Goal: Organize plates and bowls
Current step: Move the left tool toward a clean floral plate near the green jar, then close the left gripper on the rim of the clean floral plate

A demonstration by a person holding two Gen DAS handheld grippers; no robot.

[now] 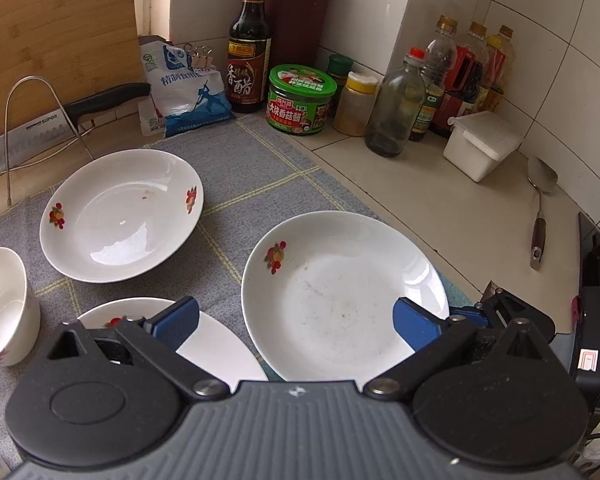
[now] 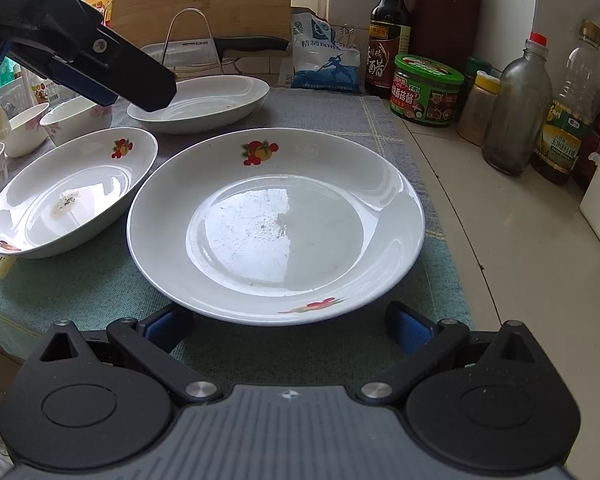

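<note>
Three white fruit-patterned plates lie on a grey checked cloth. In the left wrist view the near right plate sits between my open left gripper's blue fingers, the far plate lies at upper left, and a third plate lies under the left finger. A white bowl stands at far left. In the right wrist view my open, empty right gripper is at the near rim of the big plate. A dirty plate, the far plate and bowls lie left. The left gripper hovers above them.
Bottles and jars line the tiled wall: a vinegar bottle, a green-lidded jar, a clear bottle and a white box. A salt bag, a cleaver in a wire rack and a spatula are nearby.
</note>
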